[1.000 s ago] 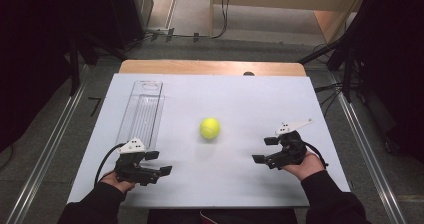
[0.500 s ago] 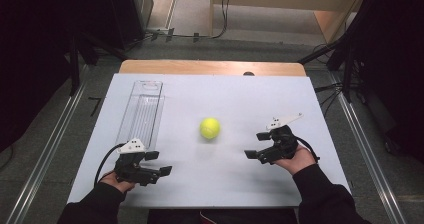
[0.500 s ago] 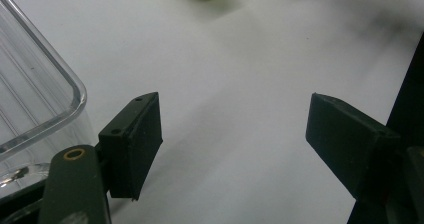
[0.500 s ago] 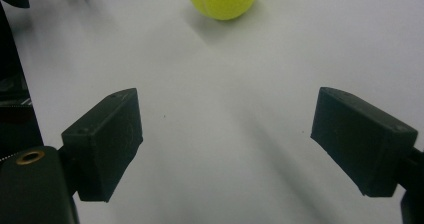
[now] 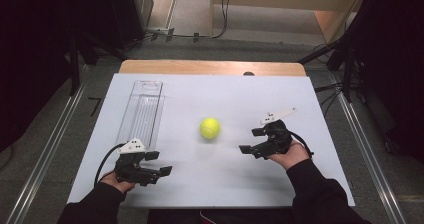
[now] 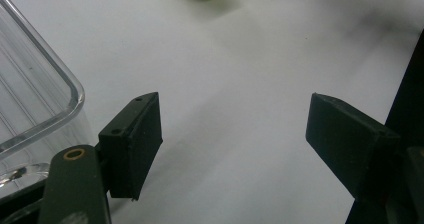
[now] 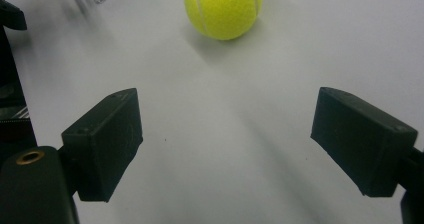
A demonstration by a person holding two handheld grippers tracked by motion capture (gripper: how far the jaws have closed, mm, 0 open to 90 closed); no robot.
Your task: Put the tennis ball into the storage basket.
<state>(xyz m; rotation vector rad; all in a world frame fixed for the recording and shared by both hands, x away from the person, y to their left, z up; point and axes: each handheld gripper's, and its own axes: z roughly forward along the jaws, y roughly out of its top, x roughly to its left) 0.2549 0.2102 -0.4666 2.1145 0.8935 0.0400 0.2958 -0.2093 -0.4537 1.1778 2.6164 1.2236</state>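
- Your white table stands on a grey floor, with dark stands at both sides and a wooden edge at the far end.
- The tennis ball lies near the table's middle, touching neither pair of tongs.
- Your right tongs are wide open, empty, near the right edge; the ball sits just ahead of them.
- Your left tongs are open and empty near the front left corner, just beside the near end of the clear tray; the ball lies well apart.

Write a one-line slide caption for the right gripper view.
Open right tool faces a yellow tennis ball resting on the white table.
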